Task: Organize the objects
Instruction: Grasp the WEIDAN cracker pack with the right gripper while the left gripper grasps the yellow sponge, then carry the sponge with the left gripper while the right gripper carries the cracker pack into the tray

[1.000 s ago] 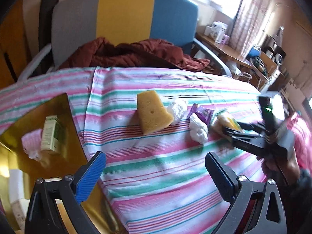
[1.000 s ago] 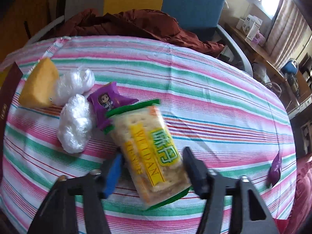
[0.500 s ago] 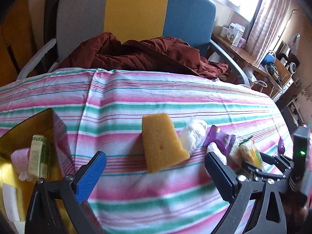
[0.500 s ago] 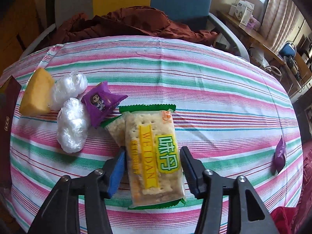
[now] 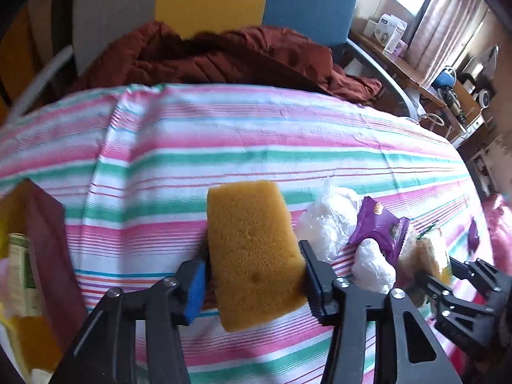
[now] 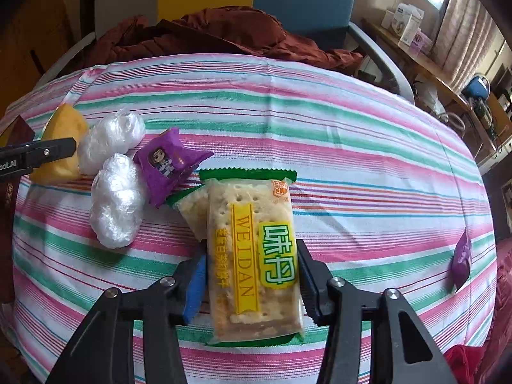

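L gripper (image 5: pixel 252 275) round sponge (image 5: pixel 252 252), seemingly pinched.

Black gripper (image 5: pixel 252 283), blue pad

Cracker packet (image 6: pixel 252 256): "WEIDAN" printed in brown capitals down a yellow band; beside it, two white Chinese characters on a green patch. Left gripper (image 6: pixel 19 160) arm: partial white lettering "bot.AI".
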Tool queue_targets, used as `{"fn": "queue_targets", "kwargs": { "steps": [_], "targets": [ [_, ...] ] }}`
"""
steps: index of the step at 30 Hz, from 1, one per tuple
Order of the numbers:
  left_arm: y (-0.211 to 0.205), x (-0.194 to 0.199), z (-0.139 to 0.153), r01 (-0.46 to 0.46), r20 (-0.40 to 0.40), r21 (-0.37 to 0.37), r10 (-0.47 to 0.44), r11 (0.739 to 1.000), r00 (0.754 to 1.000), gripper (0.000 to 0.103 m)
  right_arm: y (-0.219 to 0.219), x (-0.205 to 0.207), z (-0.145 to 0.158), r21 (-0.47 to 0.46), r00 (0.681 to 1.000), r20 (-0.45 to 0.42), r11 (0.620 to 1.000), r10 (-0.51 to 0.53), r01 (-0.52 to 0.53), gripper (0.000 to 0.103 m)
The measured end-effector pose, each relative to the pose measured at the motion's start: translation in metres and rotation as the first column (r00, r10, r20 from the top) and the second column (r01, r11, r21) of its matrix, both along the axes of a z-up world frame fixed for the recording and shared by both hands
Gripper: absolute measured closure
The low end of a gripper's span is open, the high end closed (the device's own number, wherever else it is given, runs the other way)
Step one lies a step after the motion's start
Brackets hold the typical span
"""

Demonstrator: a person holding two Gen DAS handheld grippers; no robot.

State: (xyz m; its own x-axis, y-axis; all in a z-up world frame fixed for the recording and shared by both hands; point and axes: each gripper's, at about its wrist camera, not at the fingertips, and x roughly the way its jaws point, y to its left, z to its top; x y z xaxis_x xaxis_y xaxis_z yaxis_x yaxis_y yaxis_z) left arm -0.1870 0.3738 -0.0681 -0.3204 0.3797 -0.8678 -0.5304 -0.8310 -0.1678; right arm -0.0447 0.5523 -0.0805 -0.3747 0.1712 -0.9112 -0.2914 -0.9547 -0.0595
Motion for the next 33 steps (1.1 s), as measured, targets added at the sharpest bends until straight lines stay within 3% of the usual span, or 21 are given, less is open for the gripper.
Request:
{"fn": "queue_targets", "kwargs": {
  "steps": [10,18,26,33],
  "targets": [
    [-0.026,0.063,0.058,0.104,-0.094,0.105,-0.094,0.989,0.991,0.053,0.003,0.01,0.019,-0.063,0.995,-0.1,0.998,-0.023,0.017,0.056],
    [-0.076,0.1,0.098,0.121,-0.15,0.171,-0.095,0.978,0.984,0.053,0.008,0.018,0.037,-0.132,0.979,-0.193,0.991,-0.057,0.032,0.056],
    [-0.183,0.109,0.124,-0.002,-0.199,0.225,0.048,0.974,0.979,0.053,-0.035,0.016,0.051,-0.147,0.973,-0.228,0.987,0.033,-0.068,0.056],
    [-0.295,0.11,0.113,-0.186,-0.175,0.254,0.234,0.949,0.956,0.053,-0.124,0.005,0.085,-0.141,0.934,-0.293,0.957,0.206,-0.255,0.056]
  ]
}}
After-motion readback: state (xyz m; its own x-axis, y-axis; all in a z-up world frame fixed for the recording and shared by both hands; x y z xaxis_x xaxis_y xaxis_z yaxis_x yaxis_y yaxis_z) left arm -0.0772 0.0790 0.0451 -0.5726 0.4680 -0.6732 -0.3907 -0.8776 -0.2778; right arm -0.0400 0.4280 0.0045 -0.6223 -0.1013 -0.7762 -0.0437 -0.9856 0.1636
